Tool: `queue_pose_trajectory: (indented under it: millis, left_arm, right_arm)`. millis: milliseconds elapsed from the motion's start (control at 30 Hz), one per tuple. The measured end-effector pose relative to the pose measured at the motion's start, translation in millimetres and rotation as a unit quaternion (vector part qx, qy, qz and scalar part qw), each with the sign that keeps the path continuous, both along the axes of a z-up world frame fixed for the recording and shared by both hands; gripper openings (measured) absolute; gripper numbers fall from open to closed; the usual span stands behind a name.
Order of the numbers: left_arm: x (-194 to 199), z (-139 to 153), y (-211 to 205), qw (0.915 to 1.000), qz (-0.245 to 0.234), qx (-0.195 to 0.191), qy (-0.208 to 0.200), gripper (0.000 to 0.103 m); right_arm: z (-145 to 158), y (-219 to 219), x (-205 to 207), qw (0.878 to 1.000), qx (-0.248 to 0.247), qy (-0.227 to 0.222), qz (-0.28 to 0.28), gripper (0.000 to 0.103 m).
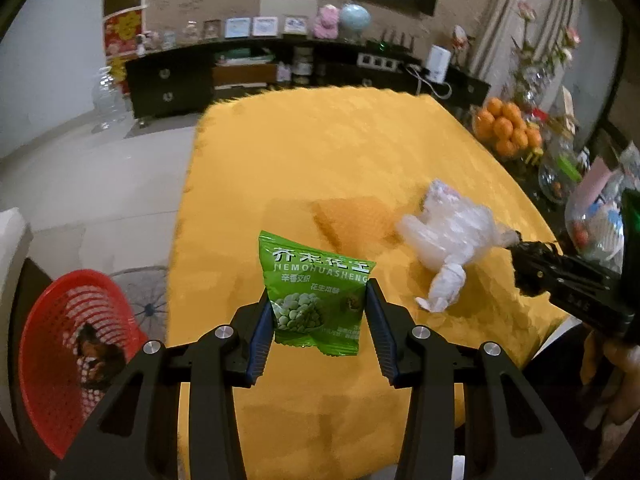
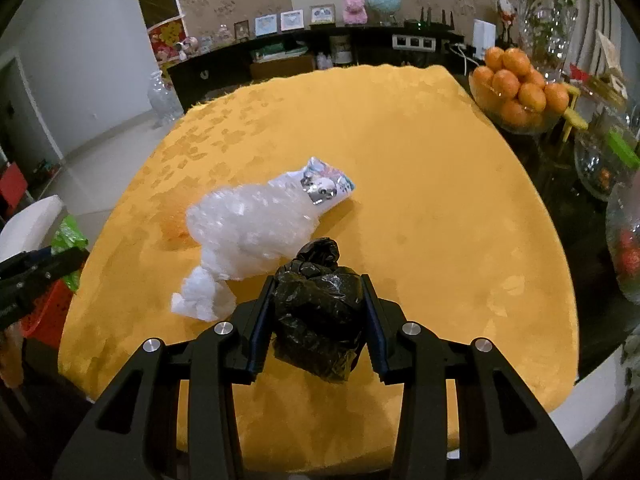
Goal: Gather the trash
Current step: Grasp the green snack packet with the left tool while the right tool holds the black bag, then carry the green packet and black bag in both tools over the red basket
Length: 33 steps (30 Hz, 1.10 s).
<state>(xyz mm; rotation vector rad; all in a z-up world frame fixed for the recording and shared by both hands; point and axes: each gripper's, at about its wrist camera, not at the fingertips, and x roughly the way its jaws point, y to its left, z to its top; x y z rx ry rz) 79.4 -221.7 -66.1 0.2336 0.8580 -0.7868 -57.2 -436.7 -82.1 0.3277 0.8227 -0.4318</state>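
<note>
My left gripper is shut on a green snack packet and holds it above the yellow tablecloth. My right gripper is shut on a crumpled black plastic bag, held just above the cloth. A crumpled clear plastic wrap with a printed wrapper at its far end lies on the table; it also shows in the left wrist view. A red mesh basket stands on the floor at the left, with some brown trash inside.
A bowl of oranges and glass vases stand on the dark table edge at the right. A dark sideboard with frames and ornaments stands behind. A white seat is at the left.
</note>
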Motion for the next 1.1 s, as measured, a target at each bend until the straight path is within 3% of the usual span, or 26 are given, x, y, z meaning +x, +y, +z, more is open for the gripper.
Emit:
queue_pose_trajectory:
  millis: [367,533,833,1100]
  left_arm:
    - [15.2,28.5,57.8,0.9966,0.074,-0.029,-0.022,0.042]
    - [21.5,34.1,84.2,0.9933,0.108,-0.022,-0.033,0.042]
    - [34.7,41.8,141.1,0.9827,0.181,-0.022,-0.035,0.042]
    - [44.5,44.8,182.1,0.9720,0.232,-0.018,-0.033,0.042]
  right_arm:
    - [35.8,26.8,9.5,0.999,-0.036,-0.015,0.029,0.039]
    - [49.3,46.1,27.0,0.997,-0.046,-0.023,0.057,0.039]
    - [61.5,102.7,85.1,0.987,-0.044,-0.034,0.151,0.039]
    - [66.1,165.3,138.9,0.970,-0.030,-0.040,0.236,0.039]
